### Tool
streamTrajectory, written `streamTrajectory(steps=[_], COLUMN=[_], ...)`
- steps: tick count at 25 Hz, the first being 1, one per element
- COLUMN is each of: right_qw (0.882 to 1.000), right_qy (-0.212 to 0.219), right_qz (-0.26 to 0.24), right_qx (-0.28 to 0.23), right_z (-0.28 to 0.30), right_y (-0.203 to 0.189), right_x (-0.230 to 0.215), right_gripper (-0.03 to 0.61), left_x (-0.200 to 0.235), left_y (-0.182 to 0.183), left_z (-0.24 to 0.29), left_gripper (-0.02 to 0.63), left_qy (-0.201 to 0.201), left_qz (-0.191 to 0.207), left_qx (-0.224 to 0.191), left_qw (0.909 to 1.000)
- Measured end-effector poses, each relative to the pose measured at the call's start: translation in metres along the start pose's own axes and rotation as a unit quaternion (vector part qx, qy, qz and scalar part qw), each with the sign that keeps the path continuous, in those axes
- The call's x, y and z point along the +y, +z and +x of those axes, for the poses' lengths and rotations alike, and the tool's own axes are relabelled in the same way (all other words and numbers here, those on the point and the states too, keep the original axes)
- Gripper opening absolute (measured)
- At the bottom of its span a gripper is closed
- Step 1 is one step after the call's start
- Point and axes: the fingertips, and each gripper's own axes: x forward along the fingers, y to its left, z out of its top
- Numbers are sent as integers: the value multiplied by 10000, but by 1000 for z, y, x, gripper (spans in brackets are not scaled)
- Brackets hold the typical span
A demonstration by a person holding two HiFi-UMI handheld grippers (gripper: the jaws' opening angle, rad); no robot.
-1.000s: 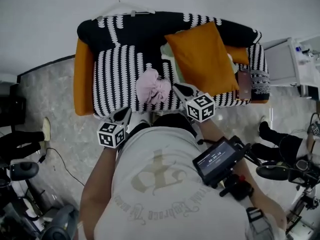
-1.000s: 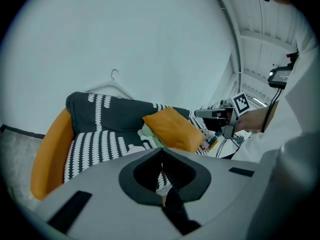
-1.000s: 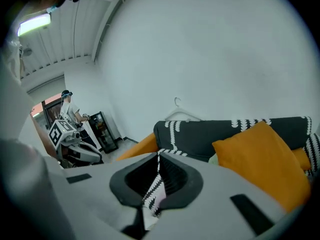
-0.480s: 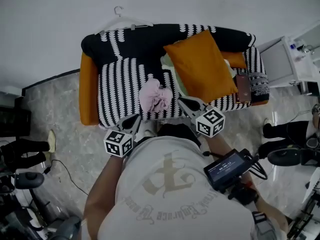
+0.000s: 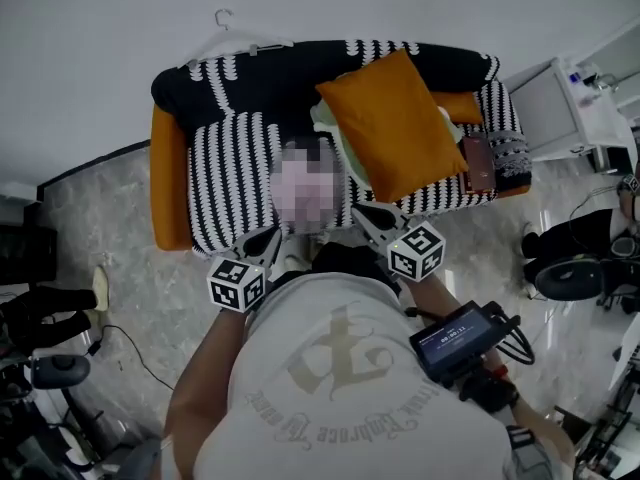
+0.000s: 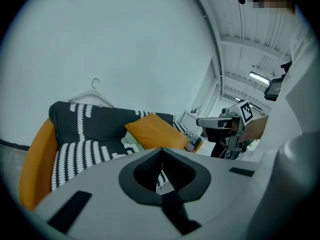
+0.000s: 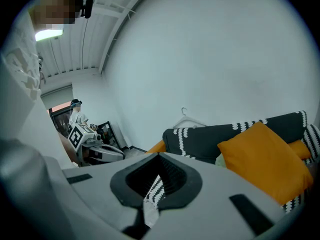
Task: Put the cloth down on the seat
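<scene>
Head view: the pink cloth (image 5: 305, 190) lies on the sofa (image 5: 225, 168) seat at its front edge, with bare stripes to its left and the orange cushion (image 5: 400, 118) just right. The left gripper (image 5: 268, 240) and right gripper (image 5: 360, 213) hang off that edge, jaws closed and empty

Cloth (image 5: 305, 188): pale pink mass, outline and folds too blurred for me to read. Rests on seat (image 5: 232, 163), about mid-width, close to front edge. Seat: sofa cushion under black cover with white vertical stripes, orange side panel showing at left end. Cloth lies just beyond my left gripper (image 5: 270, 235) and right gripper (image 5: 356, 211); nothing between fingers of either.
</scene>
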Motion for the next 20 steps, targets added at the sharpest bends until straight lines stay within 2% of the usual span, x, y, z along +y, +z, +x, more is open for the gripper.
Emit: streamTrajectory(steps=[20], right_qw=[10000], right_qy=[40], right_qz=[1], right_qx=[-47], right_z=[6], right_y=[6], right_x=[0], right_gripper=[15], left_x=[4], left_y=[-4], left_z=[-10], left_gripper=[12], left_qy=[158], left_qz=[-87], left_qx=[-64], left_qw=[9998])
